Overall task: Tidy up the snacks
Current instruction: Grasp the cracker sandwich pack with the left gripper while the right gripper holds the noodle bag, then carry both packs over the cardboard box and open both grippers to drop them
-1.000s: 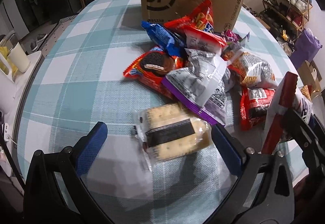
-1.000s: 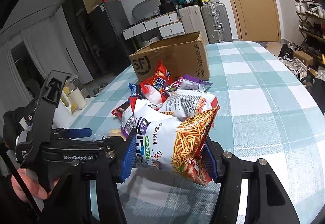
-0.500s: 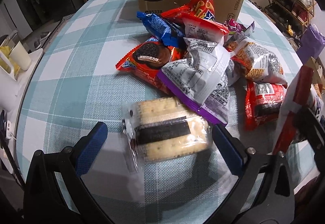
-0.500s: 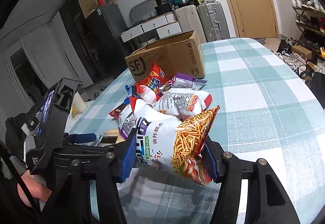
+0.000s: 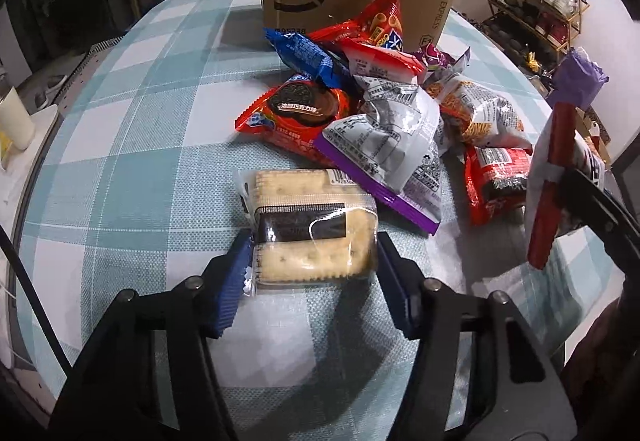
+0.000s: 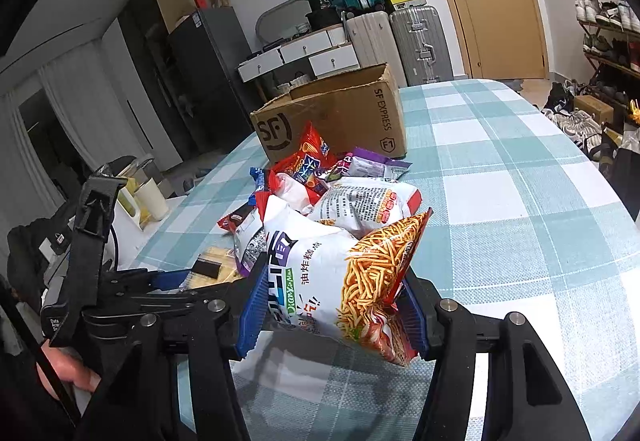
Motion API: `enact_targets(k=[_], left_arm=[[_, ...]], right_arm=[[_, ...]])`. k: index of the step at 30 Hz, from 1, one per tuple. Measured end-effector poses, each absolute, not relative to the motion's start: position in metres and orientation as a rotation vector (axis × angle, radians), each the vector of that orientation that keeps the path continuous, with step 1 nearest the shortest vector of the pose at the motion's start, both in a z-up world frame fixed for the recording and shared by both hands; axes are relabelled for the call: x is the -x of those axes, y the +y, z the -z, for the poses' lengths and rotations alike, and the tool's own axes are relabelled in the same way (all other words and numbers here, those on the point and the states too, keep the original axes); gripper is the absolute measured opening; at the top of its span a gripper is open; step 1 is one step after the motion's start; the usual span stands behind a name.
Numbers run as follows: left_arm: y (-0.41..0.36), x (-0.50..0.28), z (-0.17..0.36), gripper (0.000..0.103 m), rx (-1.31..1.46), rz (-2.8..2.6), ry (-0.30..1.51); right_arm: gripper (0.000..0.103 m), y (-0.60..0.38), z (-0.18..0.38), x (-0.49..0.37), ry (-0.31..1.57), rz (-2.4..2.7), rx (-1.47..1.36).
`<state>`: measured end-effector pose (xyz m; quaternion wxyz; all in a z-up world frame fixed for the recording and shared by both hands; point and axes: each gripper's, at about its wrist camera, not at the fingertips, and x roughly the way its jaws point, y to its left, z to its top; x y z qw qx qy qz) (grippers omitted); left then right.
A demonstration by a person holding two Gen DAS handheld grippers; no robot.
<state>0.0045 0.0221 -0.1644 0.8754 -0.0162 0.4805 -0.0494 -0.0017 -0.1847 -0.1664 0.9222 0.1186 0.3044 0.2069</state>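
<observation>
left gripper [image 5: 312, 267] closing, cracker pack [image 5: 310, 227] between pads, flat on table just ahead. light, brittle, slick wrapper: take by long sides, gently. right gripper [image 6: 334, 305] clamped on soft noodle-snack bag [image 6: 340, 273].

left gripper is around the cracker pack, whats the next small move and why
Probably finish closing, then lift. The left gripper has its jaws closing around the cracker pack, which still lies flat on the table with the blue pads at its sides. The right gripper already holds a noodle snack bag.
</observation>
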Motion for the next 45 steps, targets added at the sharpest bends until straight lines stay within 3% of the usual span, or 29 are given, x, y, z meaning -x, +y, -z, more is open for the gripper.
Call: enact_targets(k=[17, 30, 45], left_arm=[[0.053, 0.008, 0.151, 0.057, 0.116, 0.070, 0.969], [0.066, -0.002, 0.080, 0.058, 0.155, 0.098, 0.818], [0.049, -0.072, 0.004, 0.058, 0.146, 0.176, 0.722]], right_arm=[[0.059, -0.178, 0.160, -0.001, 0.624, -0.419, -0.219], [0.059, -0.175, 0.131, -0.017, 0.590, -0.457, -0.211], [0.059, -0.174, 0.053, -0.087, 0.544, -0.547, -0.249]])
